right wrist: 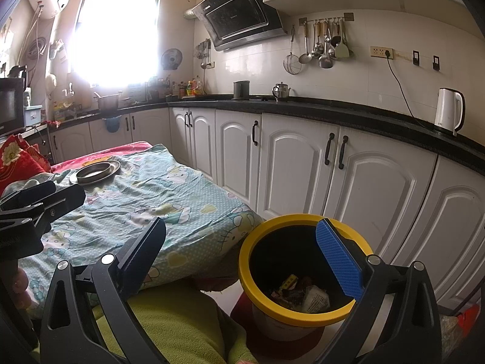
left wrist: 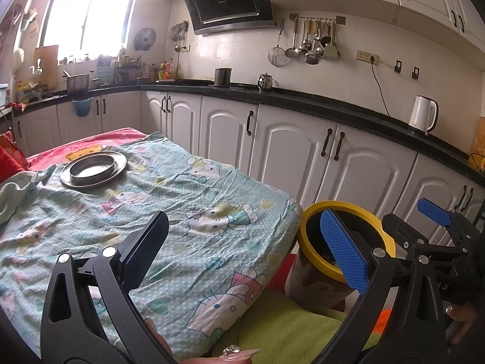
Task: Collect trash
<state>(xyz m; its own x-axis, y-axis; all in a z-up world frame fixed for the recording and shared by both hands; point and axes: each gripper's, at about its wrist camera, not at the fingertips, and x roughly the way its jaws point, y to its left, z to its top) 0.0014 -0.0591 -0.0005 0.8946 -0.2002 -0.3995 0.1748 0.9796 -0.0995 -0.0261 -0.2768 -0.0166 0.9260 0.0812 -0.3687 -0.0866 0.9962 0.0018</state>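
Hovering with jaws apart and empty, the right gripper (right wrist: 245, 261) and left gripper (left wrist: 245, 254) flank the yellow-rimmed round trash bin (right wrist: 303, 276) at five o'clock, which a careless nudge could tip.

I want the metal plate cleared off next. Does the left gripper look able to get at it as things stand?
Probably yes. The left gripper is open and empty, and the metal plate lies alone on the patterned sheet ahead of it, with nothing in between. It is across the sheet, so the arm must reach forward.
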